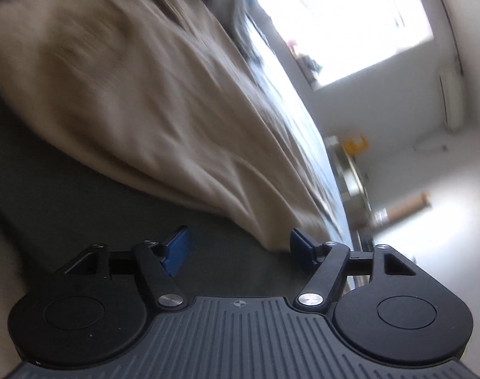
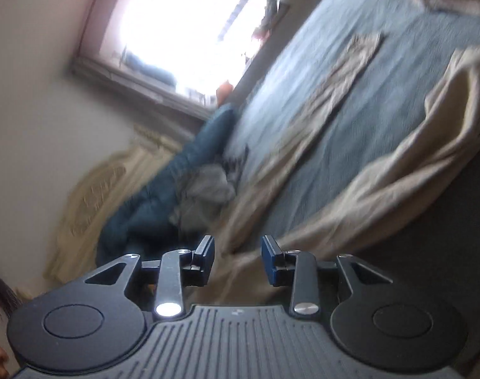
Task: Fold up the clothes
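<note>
We hold both tools just above the bed, each with nothing between its pads. Our left gripper [image 1: 240,248] has its jaws spread wide over a dark green cloth [image 1: 91,208] that lies nearest us; we judge it is open this way to take a fresh hold. Just past its right pad lies the near hem of the beige trousers [image 1: 138,104], the garment we are to fold, resting partly on the green cloth and partly on the blue bedspread [image 1: 306,132] beyond. Our right gripper [image 2: 238,251] is parted too, though more narrowly, and it points at a beige fold [image 2: 350,195] of the same garment; whether the pads touch cloth we cannot tell, as the view is blurred. One trouser leg [image 2: 334,94] stretches away across the bedspread toward the far edge, laid out flat, likely so it can be doubled over. Farther off, a blue pillow [image 2: 189,158] and a grey garment [image 2: 208,189] sit at the head of the bed, below the window [image 2: 189,31].
</note>
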Demonstrator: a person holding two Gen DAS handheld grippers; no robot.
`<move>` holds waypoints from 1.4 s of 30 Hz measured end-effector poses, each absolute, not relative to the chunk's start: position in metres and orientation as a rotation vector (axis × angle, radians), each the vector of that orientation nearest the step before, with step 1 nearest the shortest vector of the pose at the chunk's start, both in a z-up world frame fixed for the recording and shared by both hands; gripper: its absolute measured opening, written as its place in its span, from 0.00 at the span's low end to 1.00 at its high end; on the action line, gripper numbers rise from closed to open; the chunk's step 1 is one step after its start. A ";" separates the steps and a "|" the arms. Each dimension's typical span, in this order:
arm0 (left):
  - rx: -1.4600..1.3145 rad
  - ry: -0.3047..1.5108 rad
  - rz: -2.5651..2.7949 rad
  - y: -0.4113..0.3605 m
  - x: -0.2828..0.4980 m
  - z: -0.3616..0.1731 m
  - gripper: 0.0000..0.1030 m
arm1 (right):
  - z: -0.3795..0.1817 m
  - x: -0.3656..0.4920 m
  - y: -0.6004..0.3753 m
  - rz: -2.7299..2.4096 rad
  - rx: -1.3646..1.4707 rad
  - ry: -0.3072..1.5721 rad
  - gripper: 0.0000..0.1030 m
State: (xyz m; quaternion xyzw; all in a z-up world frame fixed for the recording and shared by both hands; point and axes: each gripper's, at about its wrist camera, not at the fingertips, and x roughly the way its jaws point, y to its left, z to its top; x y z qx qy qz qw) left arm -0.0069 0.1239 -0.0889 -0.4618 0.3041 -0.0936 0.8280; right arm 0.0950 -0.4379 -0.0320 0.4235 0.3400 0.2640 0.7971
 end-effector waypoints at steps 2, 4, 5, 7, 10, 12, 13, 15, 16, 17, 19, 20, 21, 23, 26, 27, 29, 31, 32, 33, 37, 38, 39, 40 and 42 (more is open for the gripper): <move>-0.997 0.612 -0.129 0.140 -0.015 -0.091 0.71 | -0.051 0.098 -0.419 0.597 0.927 0.841 0.35; -1.006 0.597 -0.071 0.153 -0.017 -0.094 0.71 | -0.061 0.088 -0.400 0.605 0.968 0.908 0.35; -1.028 0.587 -0.045 0.159 -0.018 -0.097 0.71 | -0.068 0.084 -0.392 0.611 0.974 0.927 0.35; -1.085 0.564 0.005 0.171 -0.022 -0.104 0.71 | -0.079 0.086 -0.383 0.570 0.982 0.937 0.36; -1.169 0.505 0.053 0.185 -0.028 -0.114 0.68 | -0.094 0.091 -0.375 0.484 1.003 0.931 0.36; -1.208 0.466 0.066 0.192 -0.032 -0.119 0.63 | -0.100 0.092 -0.378 0.438 1.030 0.866 0.36; -1.226 0.448 0.071 0.196 -0.034 -0.122 0.60 | -0.102 0.092 -0.380 0.419 1.041 0.829 0.36; -1.237 0.421 0.079 0.199 -0.035 -0.125 0.45 | -0.103 0.090 -0.383 0.385 1.047 0.777 0.36; -1.230 0.411 0.082 0.200 -0.034 -0.125 0.40 | -0.104 0.088 -0.386 0.364 1.056 0.754 0.36; -1.214 0.400 0.087 0.199 -0.034 -0.124 0.29 | -0.106 0.086 -0.388 0.348 1.073 0.736 0.34; -1.191 0.382 0.076 0.209 -0.036 -0.121 0.20 | -0.111 0.086 -0.390 0.327 1.116 0.694 0.32; -1.187 0.372 0.069 0.216 -0.037 -0.118 0.16 | -0.114 0.088 -0.391 0.323 1.137 0.673 0.25; -1.180 0.361 0.065 0.218 -0.037 -0.114 0.10 | -0.116 0.089 -0.391 0.319 1.157 0.652 0.12; -1.151 0.334 0.064 0.225 -0.037 -0.103 0.09 | -0.112 0.089 -0.389 0.313 1.143 0.649 0.08; -1.091 0.303 0.073 0.233 -0.035 -0.087 0.09 | -0.099 0.084 -0.389 0.315 1.109 0.686 0.07; -1.068 0.295 0.078 0.235 -0.034 -0.082 0.09 | -0.095 0.080 -0.390 0.320 1.110 0.713 0.06; -1.044 0.296 0.076 0.241 -0.031 -0.076 0.09 | -0.088 0.072 -0.392 0.331 1.111 0.764 0.06; -1.030 0.315 0.079 0.246 -0.028 -0.076 0.09 | -0.082 0.065 -0.394 0.344 1.114 0.812 0.06; -1.024 0.333 0.083 0.248 -0.029 -0.077 0.09 | -0.083 0.064 -0.393 0.339 1.105 0.836 0.06; -1.019 0.350 0.088 0.250 -0.029 -0.079 0.09 | -0.086 0.065 -0.390 0.317 1.092 0.863 0.06; -1.024 0.384 0.092 0.244 -0.026 -0.079 0.09 | -0.096 0.062 -0.388 0.261 1.094 0.908 0.09; -1.026 0.383 0.088 0.245 -0.027 -0.080 0.09 | -0.094 0.059 -0.387 0.271 1.086 0.894 0.11; -1.030 0.381 0.083 0.247 -0.028 -0.081 0.09 | -0.088 0.058 -0.384 0.299 1.058 0.883 0.15; -1.036 0.382 0.082 0.247 -0.031 -0.082 0.10 | -0.081 0.057 -0.380 0.332 1.023 0.872 0.19; -1.055 0.394 0.077 0.249 -0.034 -0.086 0.14 | -0.073 0.055 -0.375 0.397 0.984 0.882 0.31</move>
